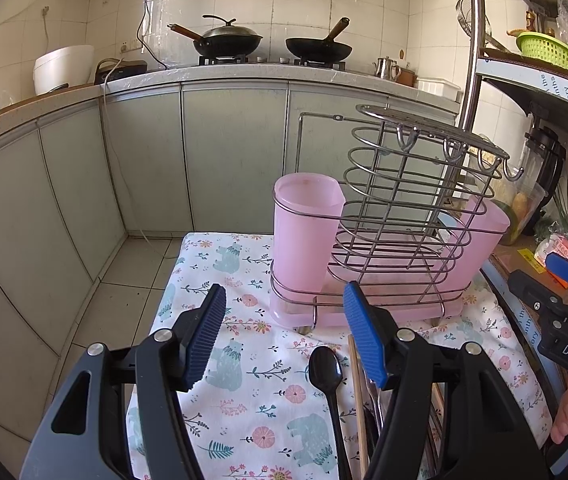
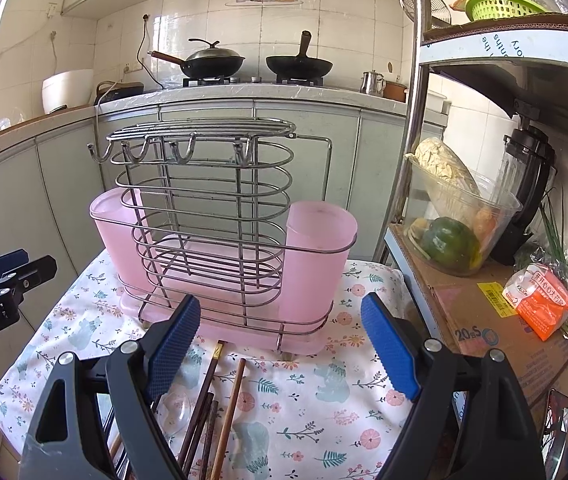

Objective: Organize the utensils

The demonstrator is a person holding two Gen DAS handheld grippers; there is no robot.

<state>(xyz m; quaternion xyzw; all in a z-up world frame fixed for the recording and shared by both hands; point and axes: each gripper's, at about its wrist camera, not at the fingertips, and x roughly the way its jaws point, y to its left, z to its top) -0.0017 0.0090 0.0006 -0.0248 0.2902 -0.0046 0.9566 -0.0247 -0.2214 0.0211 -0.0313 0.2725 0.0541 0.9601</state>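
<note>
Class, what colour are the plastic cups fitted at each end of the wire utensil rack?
The cups are translucent pink, clearest in the right wrist view.

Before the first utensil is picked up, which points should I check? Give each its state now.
1. Left gripper open, holding nothing: ok.
2. Right gripper open, holding nothing: ok.
3. Rack upright on the cloth: ok.
4. Pink cups without utensils inside: cannot tell, interiors hidden.
5. Black spoon lying free on the cloth: ok.
6. Chopsticks separated for a single grasp: not ok, several lie bunched together.
</note>
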